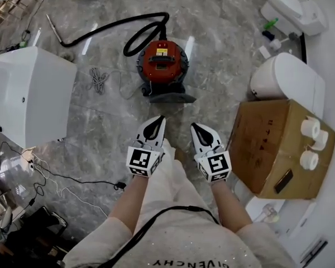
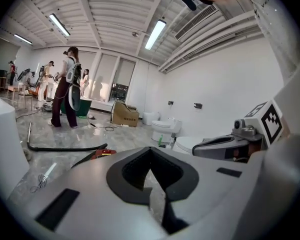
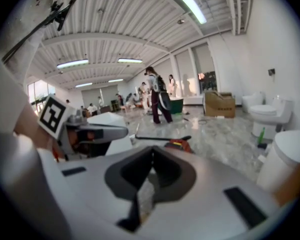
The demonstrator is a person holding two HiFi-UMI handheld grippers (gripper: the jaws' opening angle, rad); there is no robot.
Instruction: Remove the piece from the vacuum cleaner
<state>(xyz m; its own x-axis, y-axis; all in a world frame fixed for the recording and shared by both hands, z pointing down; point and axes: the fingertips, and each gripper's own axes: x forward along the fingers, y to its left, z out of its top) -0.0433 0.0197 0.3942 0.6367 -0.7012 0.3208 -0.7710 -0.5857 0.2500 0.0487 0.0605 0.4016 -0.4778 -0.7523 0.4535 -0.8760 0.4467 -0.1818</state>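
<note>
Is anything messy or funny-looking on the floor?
A bit. A grey cord lies in a loose tangle on the floor left of the red vacuum, and the black hose sprawls away across the floor. Nothing looks spilled or broken.

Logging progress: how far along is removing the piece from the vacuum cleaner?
Nothing looks done: the round red vacuum cleaner has its black hose attached. In hand: nothing; the left gripper and right gripper are shut, empty, short of it. Left: reaching, gripping, removing the piece.
</note>
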